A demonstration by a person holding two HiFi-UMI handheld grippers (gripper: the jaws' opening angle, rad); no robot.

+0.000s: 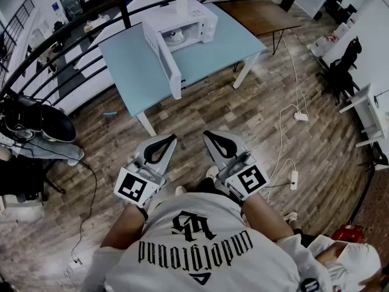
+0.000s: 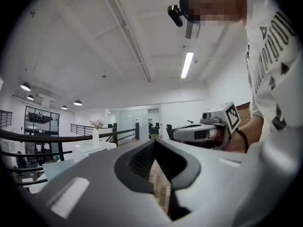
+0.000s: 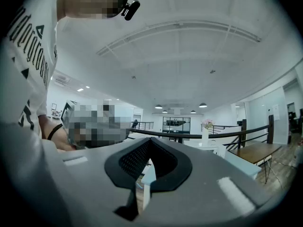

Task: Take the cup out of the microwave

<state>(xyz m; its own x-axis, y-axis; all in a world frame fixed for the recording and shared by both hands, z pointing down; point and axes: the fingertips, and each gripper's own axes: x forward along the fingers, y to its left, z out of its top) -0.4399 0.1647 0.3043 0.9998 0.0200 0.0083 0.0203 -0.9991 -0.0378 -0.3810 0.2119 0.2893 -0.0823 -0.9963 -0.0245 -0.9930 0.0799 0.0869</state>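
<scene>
White cup [image 1: 175, 36] inside microwave [image 1: 200, 18]; left hand-held gripper [image 1: 169, 140], right hand-held gripper [image 1: 211, 135] closed, far back

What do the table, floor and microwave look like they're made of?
Table: smooth pale-blue top, likely painted or laminated board. Floor: planks with visible grain, wood or wood-look laminate. Microwave: plain white casing, probably painted metal or plastic.

An open-plan office: black swivel chair [image 1: 347, 58] at 2 o'clock, white desk [image 1: 369, 111] at 3 o'clock, glass-walled rooms [image 2: 125, 123] beyond.
</scene>
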